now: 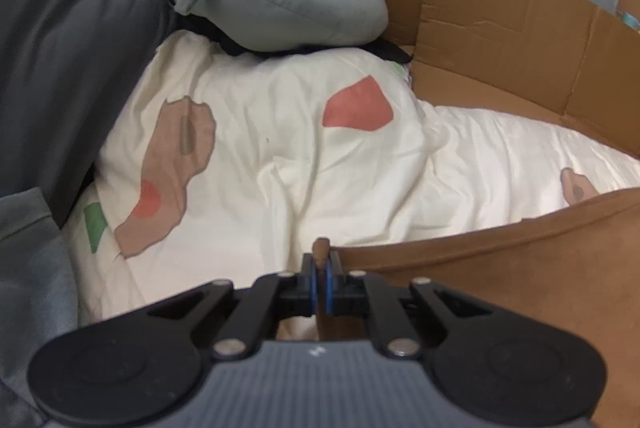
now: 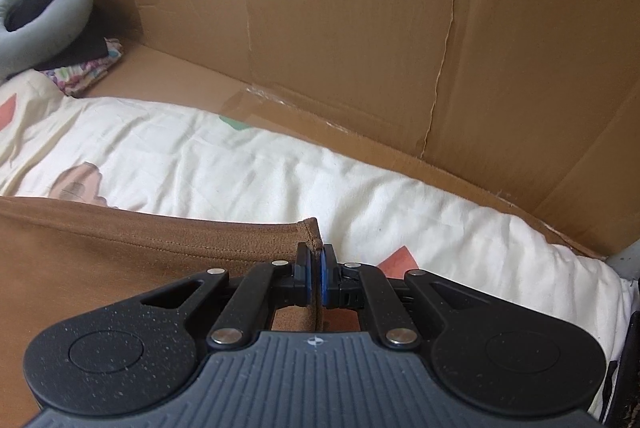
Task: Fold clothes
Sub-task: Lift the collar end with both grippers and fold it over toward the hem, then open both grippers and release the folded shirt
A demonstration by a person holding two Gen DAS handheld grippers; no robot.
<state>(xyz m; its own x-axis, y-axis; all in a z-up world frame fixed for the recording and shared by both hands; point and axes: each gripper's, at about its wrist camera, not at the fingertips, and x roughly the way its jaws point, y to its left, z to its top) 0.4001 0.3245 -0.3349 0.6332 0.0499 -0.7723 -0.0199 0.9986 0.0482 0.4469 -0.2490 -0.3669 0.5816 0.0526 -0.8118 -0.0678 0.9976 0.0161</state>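
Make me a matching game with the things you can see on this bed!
Things:
1. brown garment
2. grey cushion
3. cardboard wall
4. white quilt

Descriptions:
A. curved like a horseshoe, resting at the far end of the bed
B. printed with red, tan and green shapes
C. pinched at its hem by both hand-held grippers, left and right
D. standing along the bed's far edge

Pairs: 1-C, 2-A, 3-D, 4-B
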